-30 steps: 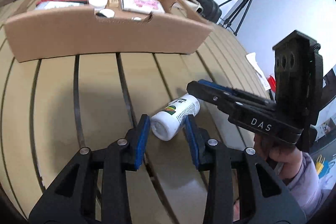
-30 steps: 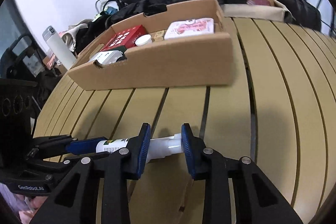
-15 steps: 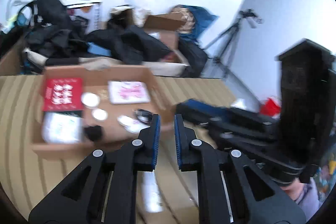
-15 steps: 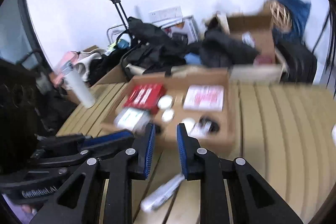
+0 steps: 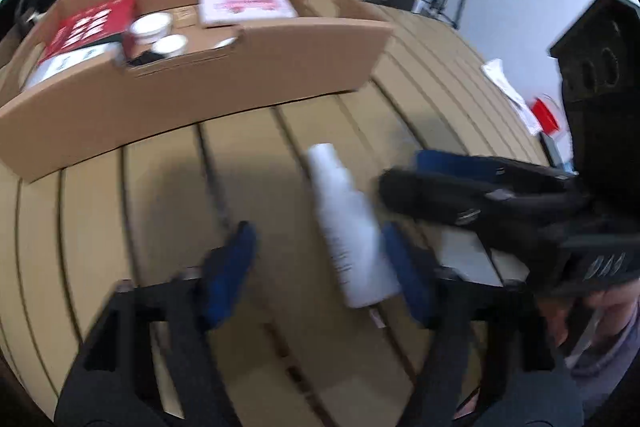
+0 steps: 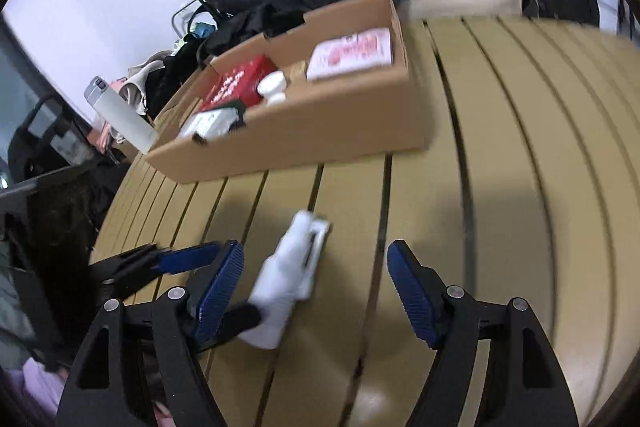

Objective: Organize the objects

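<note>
Lying loose on the slatted tabletop (image 5: 160,195) just before the cardboard box (image 5: 224,87), the white bottle (image 5: 352,227) sits between both released, just-widened jaws of left gripper (image 5: 320,267) and right gripper (image 6: 316,287); round, it could roll away.

Even, bright indoor light fills the room, and soft dark shadows pool on the tan slatted wooden table (image 5: 248,163) just in front of the open brown cardboard box (image 5: 192,87). Motion blur smears both views. Fisheye bending curves the slats, and black vignette rings the corners.
</note>
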A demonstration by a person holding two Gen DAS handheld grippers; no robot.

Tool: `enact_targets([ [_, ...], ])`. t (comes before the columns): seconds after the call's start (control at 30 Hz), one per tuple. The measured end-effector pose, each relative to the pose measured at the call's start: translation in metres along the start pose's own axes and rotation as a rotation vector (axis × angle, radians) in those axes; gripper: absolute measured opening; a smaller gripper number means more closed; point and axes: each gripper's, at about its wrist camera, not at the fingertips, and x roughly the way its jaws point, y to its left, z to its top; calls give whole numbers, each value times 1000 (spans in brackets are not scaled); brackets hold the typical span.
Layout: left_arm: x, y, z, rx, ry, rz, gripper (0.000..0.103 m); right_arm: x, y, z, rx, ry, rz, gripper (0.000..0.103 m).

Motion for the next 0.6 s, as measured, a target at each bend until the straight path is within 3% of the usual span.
enact_targets([
  [0.07,-3,-3,-1,10,-5,-22,31,5,7,1,-19,3,2,60],
  [0.1,-4,-1,-4,-5,-2,-44,27,10,9,3,-29,10,-12,58],
  [0.27,-3,14,-19,-122,12,-85,27,43,25,14,-57,65,-57,38],
  [0.4,-3,9,-21,-102,8,-67,27,45,34,10,-85,50,-99,32],
  [0.6,-9,1,-33,-100,5,-92,25,29,22,0,13,55,-87,24],
])
